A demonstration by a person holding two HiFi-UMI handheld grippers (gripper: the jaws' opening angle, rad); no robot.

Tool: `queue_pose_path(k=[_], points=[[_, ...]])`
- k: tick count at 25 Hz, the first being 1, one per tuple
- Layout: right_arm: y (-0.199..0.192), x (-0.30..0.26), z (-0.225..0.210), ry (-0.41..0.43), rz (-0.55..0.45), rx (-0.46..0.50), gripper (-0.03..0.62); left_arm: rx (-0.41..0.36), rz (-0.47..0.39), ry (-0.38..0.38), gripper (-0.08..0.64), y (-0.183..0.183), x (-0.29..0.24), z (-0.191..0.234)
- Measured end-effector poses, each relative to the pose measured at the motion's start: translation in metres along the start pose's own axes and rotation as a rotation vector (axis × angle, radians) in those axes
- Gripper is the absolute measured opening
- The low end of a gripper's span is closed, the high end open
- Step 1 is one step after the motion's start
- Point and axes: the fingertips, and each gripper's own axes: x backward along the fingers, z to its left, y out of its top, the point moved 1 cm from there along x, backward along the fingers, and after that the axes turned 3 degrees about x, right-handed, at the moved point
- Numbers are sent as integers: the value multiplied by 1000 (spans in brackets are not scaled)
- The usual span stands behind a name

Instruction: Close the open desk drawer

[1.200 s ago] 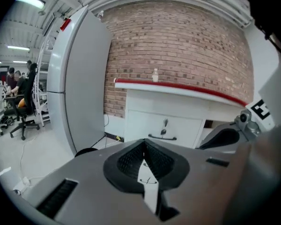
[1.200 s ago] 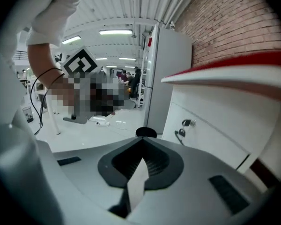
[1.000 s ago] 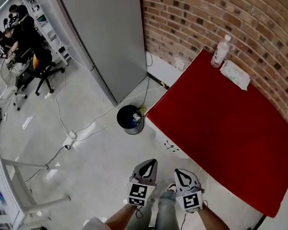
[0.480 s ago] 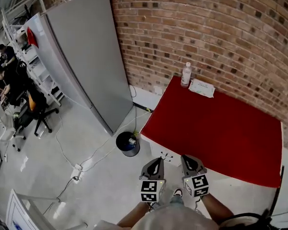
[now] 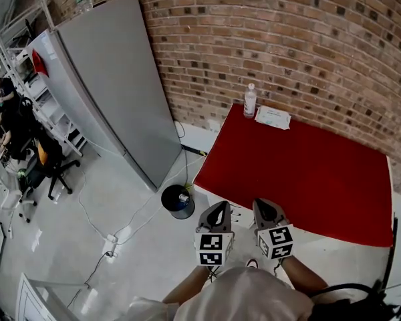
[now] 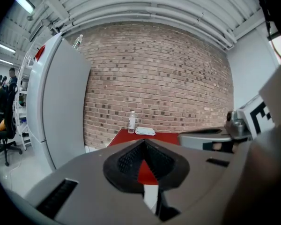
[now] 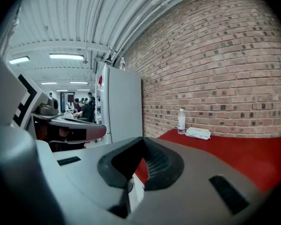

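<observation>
Left gripper [image 5: 221,208] and right gripper [image 5: 261,205]: jaws together, empty, side by side. Desk [image 5: 307,172] lies ahead; its near edge is closest to the right gripper. Drawer not discernible.

red desk and pale floor in front of you

your desk [image 5: 307,179] has a red top that runs back to the brick wall [image 5: 287,39]. at its far left corner a clear bottle [image 5: 250,101] stands upright, and just beside it, to the right, lies a flat white packet [image 5: 273,118]; you cannot tell whether the two touch. left of the desk, on the pale floor [image 5: 120,199], stand a dark round bin [image 5: 178,201] near the desk's corner, a tall grey cabinet [image 5: 113,79] and a white power strip [image 5: 110,247]
</observation>
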Motion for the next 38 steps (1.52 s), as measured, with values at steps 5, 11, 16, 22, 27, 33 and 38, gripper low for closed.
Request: queue_pose_path(k=[5, 11, 16, 22, 27, 33, 38], points=[[1, 1, -9, -16, 1, -10, -2, 24, 5, 39, 11, -1, 2, 13], [1, 2, -25, -36, 2, -13, -2, 9, -2, 80, 11, -2, 0, 17], [-1, 4, -29, -22, 8, 10, -2, 2, 0, 102, 10, -5, -1, 13], [-2, 7, -36, -22, 0, 7, -2, 18, 13, 124, 10, -8, -1, 9], [-6, 11, -40, -22, 4, 1, -2, 32, 14, 128, 10, -14, -3, 7], [-8, 14, -47, -21, 7, 0, -2, 10, 16, 145, 11, -12, -5, 7], [-8, 18, -49, -25, 9, 1, -3, 21, 27, 140, 10, -11, -5, 2]])
